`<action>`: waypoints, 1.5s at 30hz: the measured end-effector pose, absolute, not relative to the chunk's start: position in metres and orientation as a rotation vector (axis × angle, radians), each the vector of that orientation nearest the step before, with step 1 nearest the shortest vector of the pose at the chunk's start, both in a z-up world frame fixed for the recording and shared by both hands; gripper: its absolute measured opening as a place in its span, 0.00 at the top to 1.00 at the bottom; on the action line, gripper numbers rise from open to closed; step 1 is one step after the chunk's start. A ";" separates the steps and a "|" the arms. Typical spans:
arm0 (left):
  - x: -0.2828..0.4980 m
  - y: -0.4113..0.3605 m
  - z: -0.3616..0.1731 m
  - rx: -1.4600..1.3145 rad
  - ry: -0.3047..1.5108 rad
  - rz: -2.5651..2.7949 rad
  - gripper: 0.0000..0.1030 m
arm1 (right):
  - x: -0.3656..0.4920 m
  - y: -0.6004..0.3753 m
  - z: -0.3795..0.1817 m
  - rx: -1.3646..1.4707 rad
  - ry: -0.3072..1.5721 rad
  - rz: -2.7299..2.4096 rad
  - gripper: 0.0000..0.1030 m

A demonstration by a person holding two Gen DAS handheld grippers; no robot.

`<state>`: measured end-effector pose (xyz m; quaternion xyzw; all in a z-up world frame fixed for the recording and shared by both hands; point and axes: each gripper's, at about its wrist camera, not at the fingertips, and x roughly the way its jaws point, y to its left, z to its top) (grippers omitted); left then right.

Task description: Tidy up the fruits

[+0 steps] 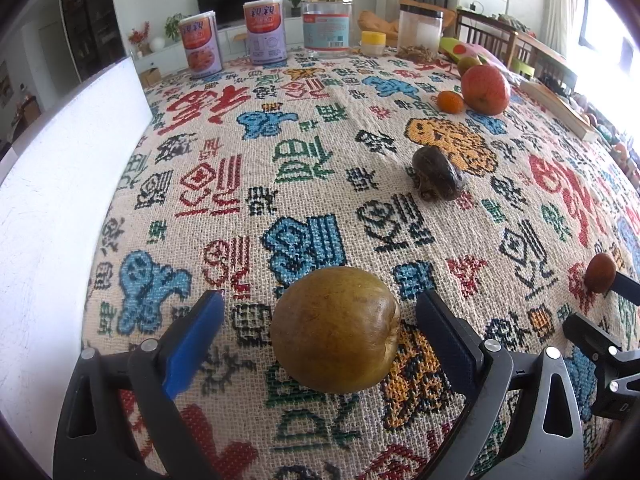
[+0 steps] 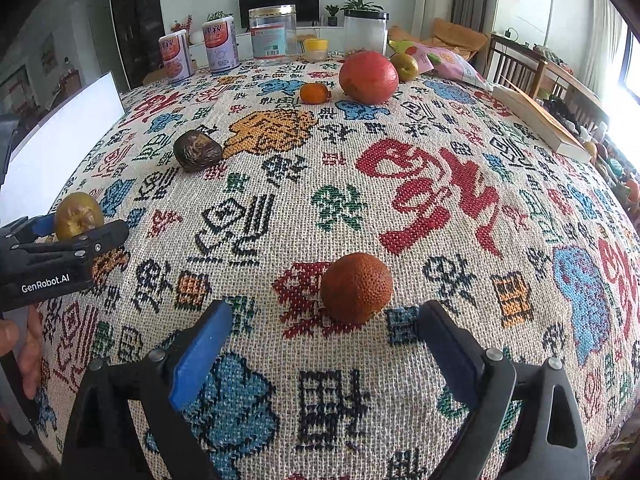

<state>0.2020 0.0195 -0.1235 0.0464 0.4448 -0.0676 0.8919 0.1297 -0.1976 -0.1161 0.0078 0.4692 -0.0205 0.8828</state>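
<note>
Left gripper [image 1: 320, 336], lower centre: jaws spread around round olive-brown smooth fruit [image 1: 335, 329], pads apart from it. Right gripper [image 2: 324, 344], lower centre: jaws spread, rough reddish-orange round fruit [image 2: 357, 287] just ahead, untouched. Dark wrinkled fruit [image 2: 197, 150] centre left; large red apple [image 2: 368, 76] beside small orange tangerine [image 2: 315, 93], upper centre. All on woven patterned tablecloth [image 2: 400, 240].

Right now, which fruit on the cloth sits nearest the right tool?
The rough reddish-orange fruit, lying just ahead of the open right tool. The brownish-green fruit sits by the left tool; the others lie farther back.
</note>
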 end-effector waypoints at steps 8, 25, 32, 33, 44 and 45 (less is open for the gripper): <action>0.202 0.019 -0.124 0.096 0.923 -0.140 0.04 | 0.131 -0.196 -0.118 0.003 0.986 -0.049 0.01; 0.184 0.045 -0.112 -0.124 0.955 -0.322 0.06 | 0.109 -0.244 -0.098 0.316 0.846 -0.016 0.01; 0.181 0.032 -0.108 -0.016 0.936 -0.296 0.08 | 0.113 -0.265 -0.103 0.529 0.906 0.149 0.10; 0.183 0.031 -0.109 -0.009 0.933 -0.273 0.08 | 0.115 -0.262 -0.102 0.499 0.920 0.153 0.15; 0.175 0.045 -0.101 -0.088 0.913 -0.296 0.51 | 0.142 -0.237 -0.105 0.251 1.016 0.094 0.72; 0.169 0.050 -0.093 -0.128 0.919 -0.314 0.51 | 0.141 -0.239 -0.104 0.275 1.017 0.091 0.71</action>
